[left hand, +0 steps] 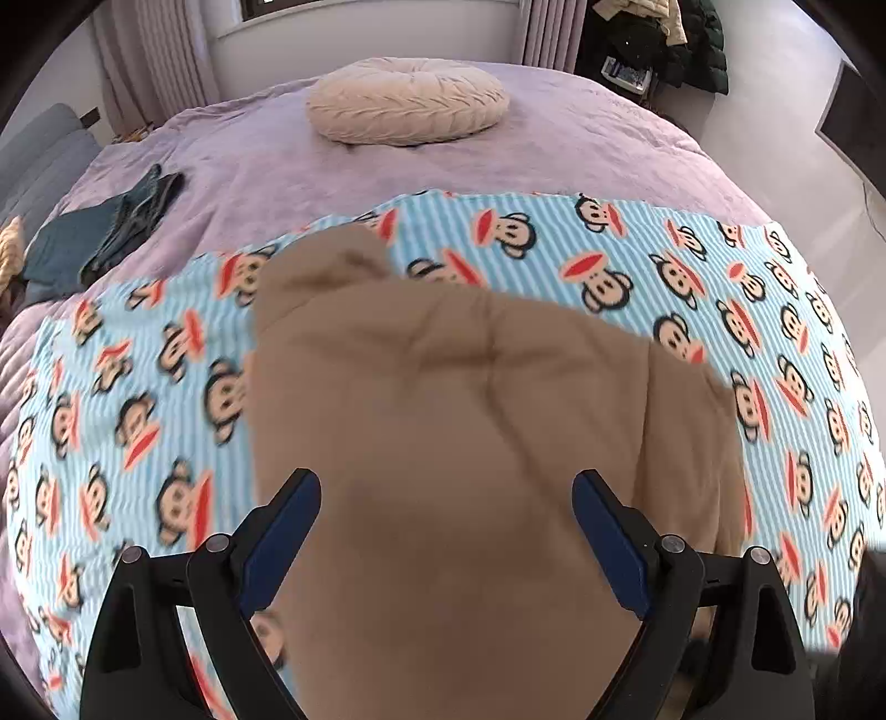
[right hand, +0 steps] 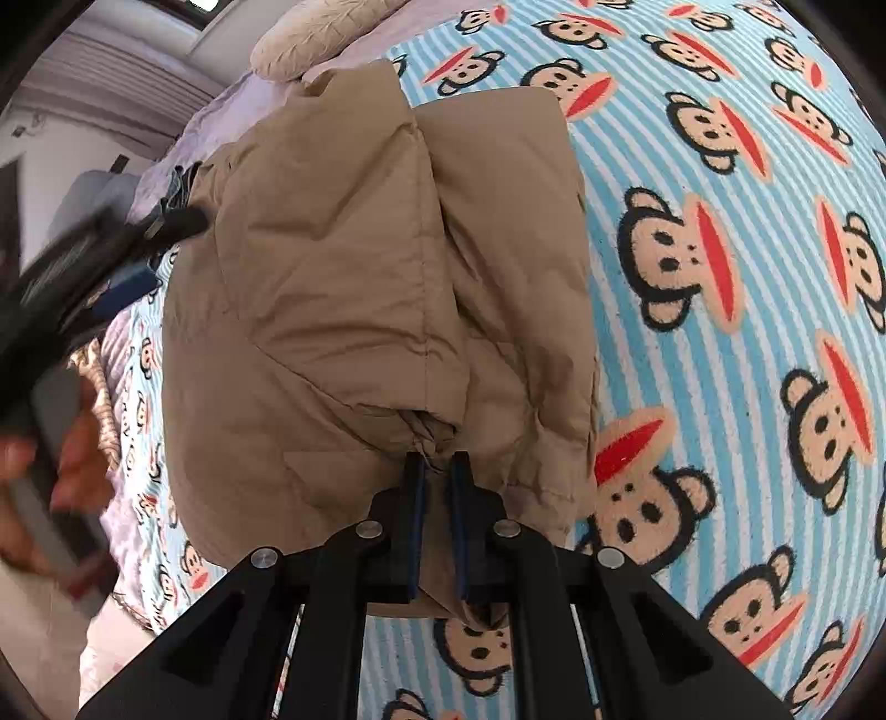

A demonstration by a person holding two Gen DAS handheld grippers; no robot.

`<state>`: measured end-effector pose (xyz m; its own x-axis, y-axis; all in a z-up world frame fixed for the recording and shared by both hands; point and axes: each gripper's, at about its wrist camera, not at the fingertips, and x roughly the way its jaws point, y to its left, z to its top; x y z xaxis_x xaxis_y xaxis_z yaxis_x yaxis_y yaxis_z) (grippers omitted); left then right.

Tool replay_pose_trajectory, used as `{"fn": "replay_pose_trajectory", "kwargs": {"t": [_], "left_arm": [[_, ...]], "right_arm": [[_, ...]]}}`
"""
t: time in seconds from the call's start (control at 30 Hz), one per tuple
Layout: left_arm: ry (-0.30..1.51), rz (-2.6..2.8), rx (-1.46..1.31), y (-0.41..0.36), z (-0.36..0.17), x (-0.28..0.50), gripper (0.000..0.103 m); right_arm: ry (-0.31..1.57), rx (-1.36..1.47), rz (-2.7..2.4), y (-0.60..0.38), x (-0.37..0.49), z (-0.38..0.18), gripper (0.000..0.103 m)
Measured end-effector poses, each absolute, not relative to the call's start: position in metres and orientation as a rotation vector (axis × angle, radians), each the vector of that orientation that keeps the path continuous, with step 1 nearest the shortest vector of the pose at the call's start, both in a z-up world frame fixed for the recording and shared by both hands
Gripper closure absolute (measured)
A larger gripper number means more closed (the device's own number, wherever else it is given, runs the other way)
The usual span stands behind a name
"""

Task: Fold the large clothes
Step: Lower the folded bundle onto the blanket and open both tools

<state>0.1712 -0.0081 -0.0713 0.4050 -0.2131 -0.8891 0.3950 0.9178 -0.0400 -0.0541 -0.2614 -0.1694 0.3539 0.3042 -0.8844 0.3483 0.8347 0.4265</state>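
A tan padded jacket (left hand: 454, 421) lies partly folded on a blue striped monkey-print blanket (left hand: 692, 277) on the bed. My left gripper (left hand: 446, 498) is open, its jaws wide apart just above the jacket's near part, holding nothing. My right gripper (right hand: 437, 471) is shut on a bunched edge of the jacket (right hand: 343, 288), with cloth pinched between the blue pads. The left gripper (right hand: 111, 260) shows blurred at the left of the right wrist view, beside the jacket's far edge.
A round cream cushion (left hand: 407, 99) sits at the far side of the purple bedspread (left hand: 554, 144). Folded dark blue clothes (left hand: 105, 232) lie at the bed's left. A dark clothes pile (left hand: 664, 44) stands by the far right wall.
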Motion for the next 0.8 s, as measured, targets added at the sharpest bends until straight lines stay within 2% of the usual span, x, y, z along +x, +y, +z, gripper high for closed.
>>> {"fn": "replay_pose_trajectory", "kwargs": {"t": [0.17, 0.37, 0.8], "left_arm": [[1.107, -0.314, 0.147, 0.039, -0.075, 0.135, 0.011], [1.238, -0.249, 0.082, 0.078, -0.115, 0.099, 0.009], [1.289, -0.255, 0.035, 0.082, -0.120, 0.096, 0.009]], "right_arm": [[1.247, 0.613, -0.057, -0.261, -0.050, -0.176, 0.089], [1.280, 0.598, -0.092, -0.258, -0.044, -0.181, 0.083], [1.286, 0.565, -0.127, -0.251, -0.061, -0.141, 0.081]]}}
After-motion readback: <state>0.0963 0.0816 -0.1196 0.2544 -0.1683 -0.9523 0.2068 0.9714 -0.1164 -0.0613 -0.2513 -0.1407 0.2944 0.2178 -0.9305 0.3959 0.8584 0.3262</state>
